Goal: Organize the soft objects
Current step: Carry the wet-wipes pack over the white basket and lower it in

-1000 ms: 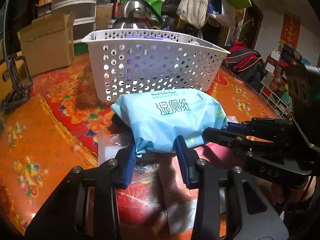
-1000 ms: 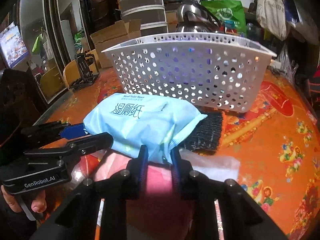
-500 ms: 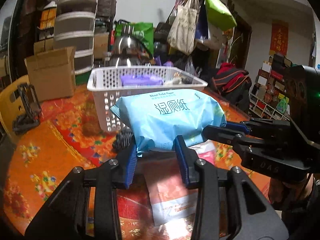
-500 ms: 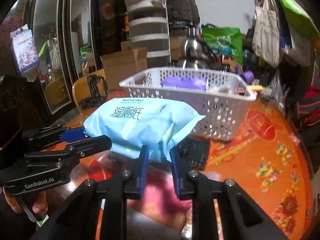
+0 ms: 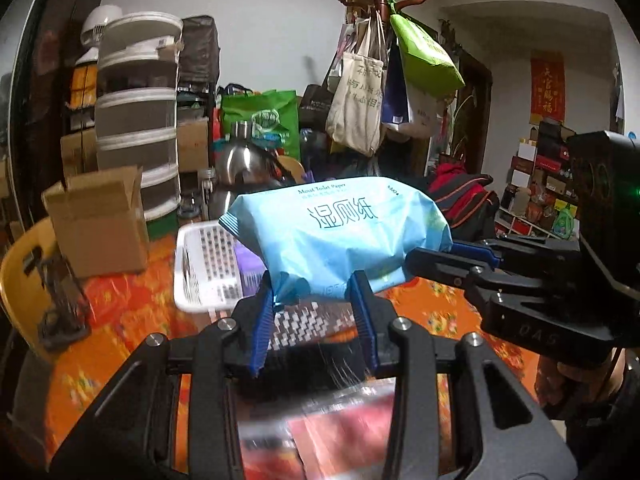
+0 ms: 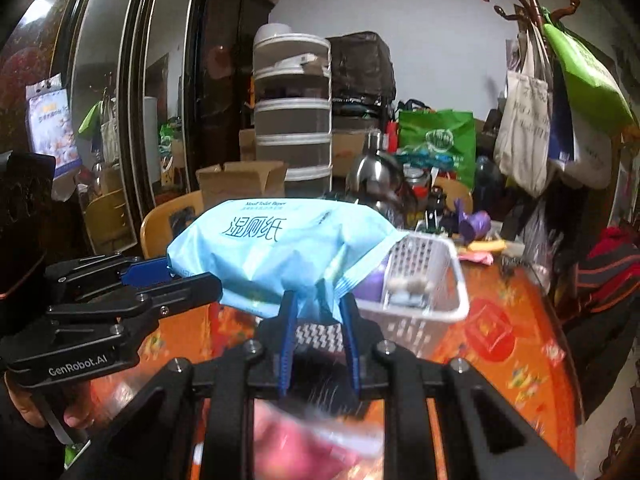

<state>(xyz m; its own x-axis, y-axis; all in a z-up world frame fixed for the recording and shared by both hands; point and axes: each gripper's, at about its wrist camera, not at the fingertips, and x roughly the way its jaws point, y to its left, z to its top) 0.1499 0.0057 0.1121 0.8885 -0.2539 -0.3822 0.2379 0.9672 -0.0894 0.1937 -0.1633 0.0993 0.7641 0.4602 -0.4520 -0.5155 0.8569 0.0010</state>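
Left gripper [image 5: 316, 304]: jaws clenched on the near edge of the pale blue moist toilet paper pack [image 5: 340, 236], blue pads pinching the crumpled film at 6 o'clock of the pack. Right gripper [image 6: 318, 316]: jaws likewise clenched on a gathered fold of the same pack [image 6: 280, 252], seen from the right wrist view at the pack's 5 o'clock corner. In the left wrist view the right gripper [image 5: 452, 258] enters from 3 o'clock and meets the pack's right end; in the right wrist view the left gripper [image 6: 176, 276] enters from 9 o'clock and meets its left end. Pack is held off the worktop [image 5: 120, 312], printed face up, roughly level. White perforated basket [image 5: 208, 268] sits on the worktop beyond the pack, toward 10 o'clock in the left view, and toward 3 o'clock in the right view [image 6: 424, 280]; purple item visible inside it. Pack overlaps the basket's near rim in both views; contact cannot be judged. A dark bristly item [image 5: 304, 364] and a pink packet [image 5: 340, 436], blurred, lie below the jaws. Cardboard box [image 5: 100, 224] at 9 o'clock on the worktop.
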